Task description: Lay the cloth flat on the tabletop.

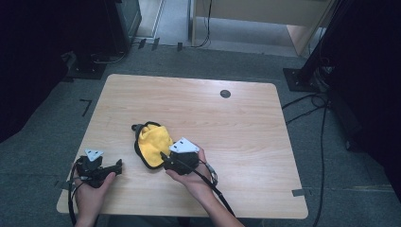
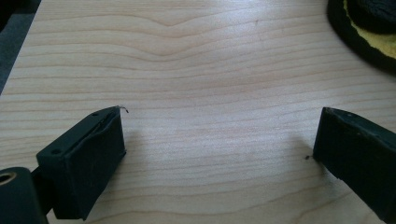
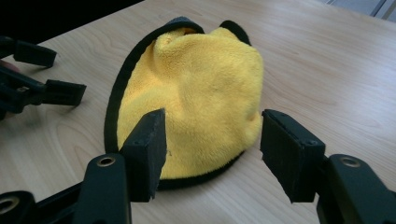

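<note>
A yellow cloth [image 1: 153, 143] with a black edge lies bunched near the middle of the wooden table [image 1: 236, 127], toward the person's side. The right gripper [image 1: 166, 158], held in the person's right hand [image 1: 194, 177], sits just beside the cloth's near edge and points at it. In the right gripper view the cloth [image 3: 201, 93] rises as a soft mound ahead of the two black jaws, which stand apart on either side of its near edge without pressing it; the left gripper [image 3: 51, 91] shows beyond, at the left. That left gripper [image 1: 118, 166], held low at the table's near left corner, is well apart from the cloth. In the left gripper view its jaws are spread wide over bare wood [image 2: 196, 70], nothing between them, with the cloth's edge [image 2: 369, 37] at upper right.
</note>
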`<state>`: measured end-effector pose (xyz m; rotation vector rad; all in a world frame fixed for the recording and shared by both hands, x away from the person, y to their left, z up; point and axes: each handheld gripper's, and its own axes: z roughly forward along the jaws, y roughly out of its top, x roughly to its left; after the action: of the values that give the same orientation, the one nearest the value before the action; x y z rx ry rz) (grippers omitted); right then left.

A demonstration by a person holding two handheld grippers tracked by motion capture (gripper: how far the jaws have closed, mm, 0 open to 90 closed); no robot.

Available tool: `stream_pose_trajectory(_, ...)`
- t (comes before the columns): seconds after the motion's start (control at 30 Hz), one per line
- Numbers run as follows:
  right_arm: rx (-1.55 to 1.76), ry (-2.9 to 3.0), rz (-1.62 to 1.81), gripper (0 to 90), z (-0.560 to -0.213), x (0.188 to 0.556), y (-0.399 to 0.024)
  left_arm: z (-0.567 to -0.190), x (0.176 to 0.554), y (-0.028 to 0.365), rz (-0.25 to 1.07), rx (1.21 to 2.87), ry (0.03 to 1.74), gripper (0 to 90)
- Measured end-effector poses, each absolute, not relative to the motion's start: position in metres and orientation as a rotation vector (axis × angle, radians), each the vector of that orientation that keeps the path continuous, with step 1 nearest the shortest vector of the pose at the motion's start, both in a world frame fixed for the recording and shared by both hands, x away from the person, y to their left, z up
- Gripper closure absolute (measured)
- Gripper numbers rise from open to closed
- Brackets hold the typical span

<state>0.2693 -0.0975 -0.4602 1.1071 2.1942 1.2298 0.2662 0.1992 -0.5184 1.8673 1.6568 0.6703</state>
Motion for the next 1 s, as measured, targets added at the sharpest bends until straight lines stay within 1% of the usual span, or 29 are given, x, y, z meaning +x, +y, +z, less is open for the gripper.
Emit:
stream_pose_trajectory(0.17,1.148,2.229,1.159,43.0,-0.477,0.288,-0.077,-0.518,0.266,0.199,0.671,1.866,1.657,1.5)
stream_pose_trajectory(0.27,1.194,2.26,1.11,46.6,-0.491,0.298,-0.071,-0.518,0.266,0.199,0.671,1.867,1.657,1.5)
stream_pose_trajectory(0.3,1.192,2.275,1.1,52.7,-0.495,0.3,-0.07,-0.518,0.266,0.199,0.671,1.867,1.657,1.5)
stream_pose_trajectory(0.37,1.172,2.305,1.099,61.8,-0.501,0.302,-0.068,-0.518,0.266,0.199,0.671,1.867,1.657,1.5)
stream_pose_trajectory(0.43,1.161,2.312,1.103,73.3,-0.501,0.302,-0.069,-0.518,0.266,0.199,0.671,1.865,1.657,1.5)
stream_pose_trajectory(0.47,1.16,2.306,1.105,77.2,-0.499,0.303,-0.069,-0.518,0.266,0.199,0.67,1.867,1.657,1.5)
stream_pose_trajectory(0.5,1.157,2.305,1.106,79.1,-0.497,0.303,-0.071,-0.518,0.266,0.199,0.67,1.867,1.657,1.5)
stream_pose_trajectory(0.63,1.152,2.268,1.127,81.3,-0.487,0.302,-0.082,-0.518,0.266,0.199,0.671,1.868,1.657,1.5)
stream_pose_trajectory(0.93,1.104,2.156,1.233,81.6,-0.452,0.29,-0.119,-0.517,0.264,0.196,0.685,1.853,1.694,1.6)
stream_pose_trajectory(0.97,1.108,2.147,1.236,81.7,-0.45,0.288,-0.124,-0.516,0.263,0.196,0.697,1.85,1.696,3.2)
stream_pose_trajectory(1.0,1.113,2.138,1.24,81.7,-0.45,0.287,-0.129,-0.514,0.261,0.195,0.727,1.839,1.693,7.6)
